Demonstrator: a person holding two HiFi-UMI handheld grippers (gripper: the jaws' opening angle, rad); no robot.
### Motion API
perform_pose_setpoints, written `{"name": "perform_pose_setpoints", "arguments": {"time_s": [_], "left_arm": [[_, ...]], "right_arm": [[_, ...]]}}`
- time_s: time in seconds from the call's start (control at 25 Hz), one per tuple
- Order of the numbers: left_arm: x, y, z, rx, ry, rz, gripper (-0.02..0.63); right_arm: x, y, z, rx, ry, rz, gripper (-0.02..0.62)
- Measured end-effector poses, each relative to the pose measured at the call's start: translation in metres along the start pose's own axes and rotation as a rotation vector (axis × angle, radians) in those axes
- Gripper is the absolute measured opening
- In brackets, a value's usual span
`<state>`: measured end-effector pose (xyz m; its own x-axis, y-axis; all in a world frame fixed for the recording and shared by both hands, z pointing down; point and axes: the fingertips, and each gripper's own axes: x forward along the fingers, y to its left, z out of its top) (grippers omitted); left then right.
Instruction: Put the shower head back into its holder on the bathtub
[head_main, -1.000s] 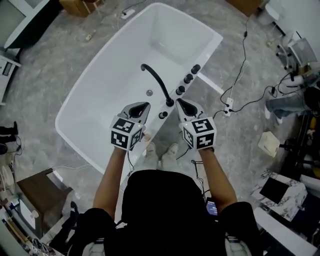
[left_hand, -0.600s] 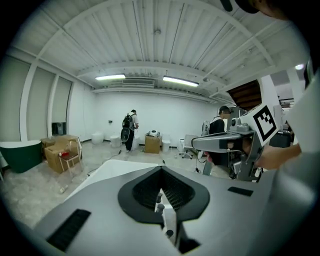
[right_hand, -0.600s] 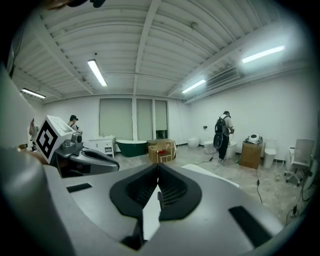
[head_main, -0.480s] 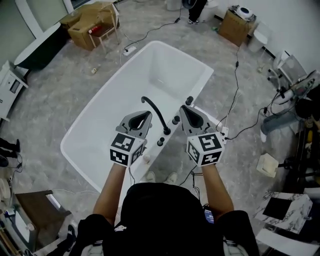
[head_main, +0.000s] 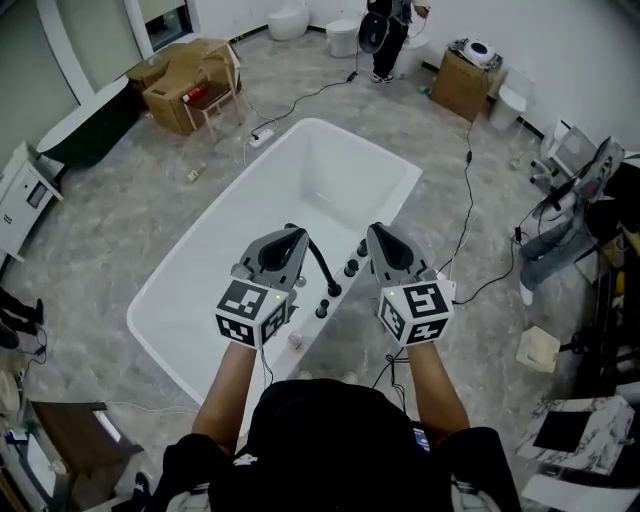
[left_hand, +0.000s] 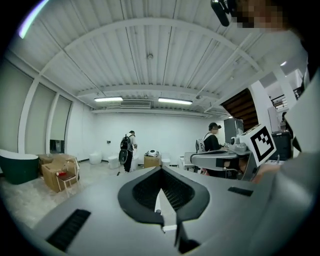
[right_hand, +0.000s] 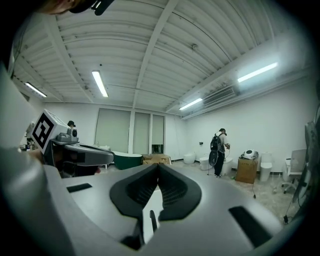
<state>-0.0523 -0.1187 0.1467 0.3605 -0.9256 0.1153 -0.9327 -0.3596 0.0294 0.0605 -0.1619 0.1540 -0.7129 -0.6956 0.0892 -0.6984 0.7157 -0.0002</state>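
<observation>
Bathtub (head_main: 230, 260) sat white and empty right below the person, and neither tool was carrying anything. The left hand-held gripper (head_main: 290, 238) was pinched fully together on nothing, and the right hand-held gripper (head_main: 380, 238) likewise. Both were held level above the near rim, looking out across the room rather than down at the tub. So where was the shower head? Nothing of the kind lay loose in the basin or on the floor (head_main: 120, 200) beside it, as far as the head view showed. What did show was the black spout (head_main: 320, 263) arching over the basin and a row of black fittings (head_main: 350, 268) along the rim between the two grippers, part of it hidden behind the right one. The shower head was most likely one of those, but they were too small to say which. Read that way, the job looked finished, with the shower head seated in its holder and nothing left to place. If it was not there, the pick-up had not begun. From above, each fitting read as a short round stub, so the shower head's long axis probably ran vertical, pointing up toward the camera, though that was a guess.
</observation>
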Motion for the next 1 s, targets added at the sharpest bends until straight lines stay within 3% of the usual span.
{"name": "perform_pose_setpoints", "arguments": {"time_s": [1.0], "left_arm": [[-0.007, -0.01, 0.012, 0.035, -0.028, -0.012, 0.014]], "right_arm": [[-0.01, 0.008, 0.009, -0.007, -0.02, -0.017, 0.023]]}}
